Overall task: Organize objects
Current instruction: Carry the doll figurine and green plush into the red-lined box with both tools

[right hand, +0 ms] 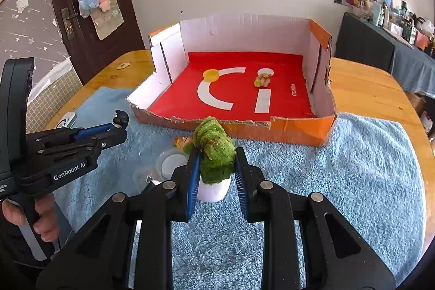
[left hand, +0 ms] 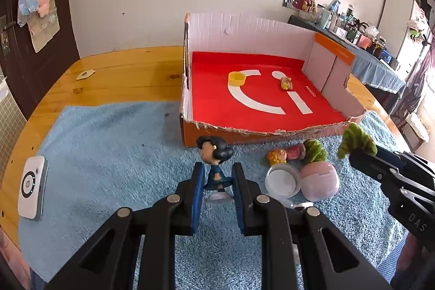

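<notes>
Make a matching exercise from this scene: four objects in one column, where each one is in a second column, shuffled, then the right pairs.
Objects
1. dark-haired figurine
2. fuzzy green plant
3. yellow cap
4. pink capsule

Places
A. inside the red-floored box
B. between the right gripper pads
C. lying on the blue towel
D. between the left gripper pads

Pairs: 1-D, 2-B, 3-A, 4-C
</notes>
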Demonstrator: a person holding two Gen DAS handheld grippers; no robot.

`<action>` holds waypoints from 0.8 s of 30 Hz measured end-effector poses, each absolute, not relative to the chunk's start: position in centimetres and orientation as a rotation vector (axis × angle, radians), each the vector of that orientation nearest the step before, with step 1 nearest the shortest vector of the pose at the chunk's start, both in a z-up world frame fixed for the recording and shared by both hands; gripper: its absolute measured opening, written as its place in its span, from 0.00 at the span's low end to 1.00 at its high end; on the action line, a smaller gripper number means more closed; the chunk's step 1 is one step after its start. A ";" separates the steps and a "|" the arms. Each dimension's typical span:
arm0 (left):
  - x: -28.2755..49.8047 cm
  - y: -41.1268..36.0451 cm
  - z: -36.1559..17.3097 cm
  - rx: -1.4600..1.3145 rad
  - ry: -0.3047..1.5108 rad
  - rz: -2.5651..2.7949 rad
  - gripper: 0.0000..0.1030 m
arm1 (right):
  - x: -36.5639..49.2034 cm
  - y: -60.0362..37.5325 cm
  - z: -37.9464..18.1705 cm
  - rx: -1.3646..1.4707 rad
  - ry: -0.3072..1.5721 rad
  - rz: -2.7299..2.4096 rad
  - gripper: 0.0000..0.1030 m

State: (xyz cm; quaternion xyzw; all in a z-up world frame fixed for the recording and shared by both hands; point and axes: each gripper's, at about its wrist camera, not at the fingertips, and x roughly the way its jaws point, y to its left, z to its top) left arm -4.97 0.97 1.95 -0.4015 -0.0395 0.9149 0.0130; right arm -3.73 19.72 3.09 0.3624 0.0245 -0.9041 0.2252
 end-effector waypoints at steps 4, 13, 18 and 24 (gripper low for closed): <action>-5.4 1.1 2.3 -1.241 -0.119 2.852 0.21 | -4.0 19.7 3.3 0.993 0.062 -2.491 0.23; -6.4 1.7 3.3 -1.212 -0.105 2.853 0.21 | -4.3 19.6 3.5 0.990 0.061 -2.490 0.23; -7.3 2.0 4.0 -1.194 -0.099 2.856 0.21 | -4.8 19.5 4.0 0.989 0.058 -2.491 0.23; -8.4 2.3 4.5 -1.182 -0.101 2.854 0.21 | -6.0 19.6 4.7 0.984 0.058 -2.496 0.23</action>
